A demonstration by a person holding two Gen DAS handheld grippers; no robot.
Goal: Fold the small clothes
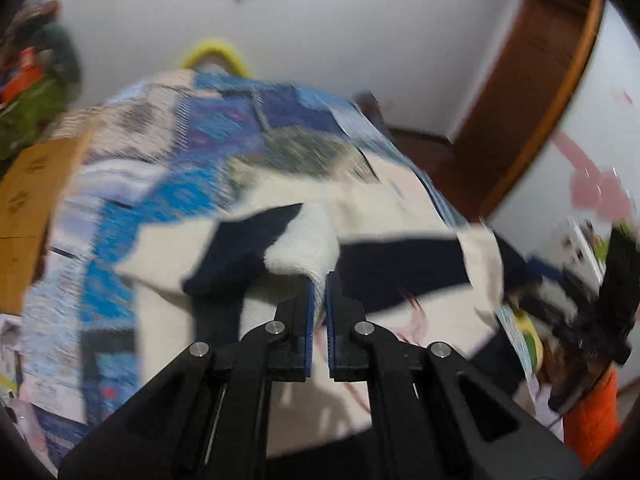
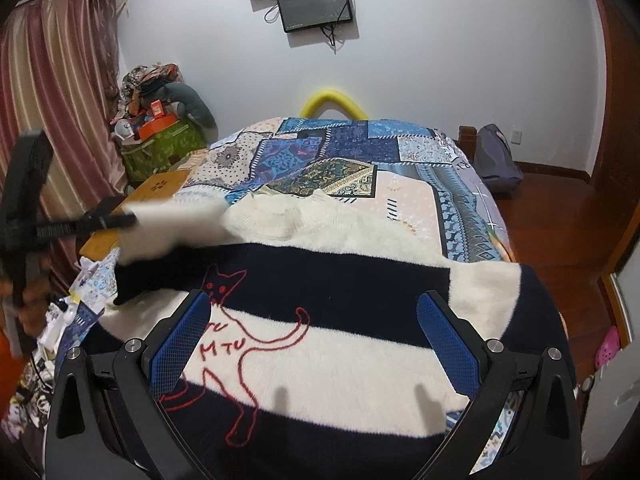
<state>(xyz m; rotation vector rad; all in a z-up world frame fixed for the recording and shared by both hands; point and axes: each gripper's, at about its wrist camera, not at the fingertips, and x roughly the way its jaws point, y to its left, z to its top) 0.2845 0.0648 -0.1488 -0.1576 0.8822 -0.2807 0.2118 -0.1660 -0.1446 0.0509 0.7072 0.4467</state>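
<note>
A small cream and navy striped sweater [image 2: 340,320] with a red outlined cat lies flat on the bed, its collar toward the far end. My left gripper [image 1: 319,280] is shut on the sweater's cream sleeve end [image 1: 304,252] and holds it lifted over the body. In the right wrist view the left gripper [image 2: 124,220] comes in from the left with the blurred sleeve [image 2: 176,228]. My right gripper [image 2: 314,312] is open and empty, just above the sweater's middle stripes.
The sweater lies on a blue patchwork bedspread [image 2: 340,152]. A wooden board [image 2: 160,188] and a pile of clutter [image 2: 160,120] stand at the bed's left. A grey bag [image 2: 496,156] and wooden floor [image 2: 560,216] lie to the right. A screen [image 2: 316,2] hangs on the wall.
</note>
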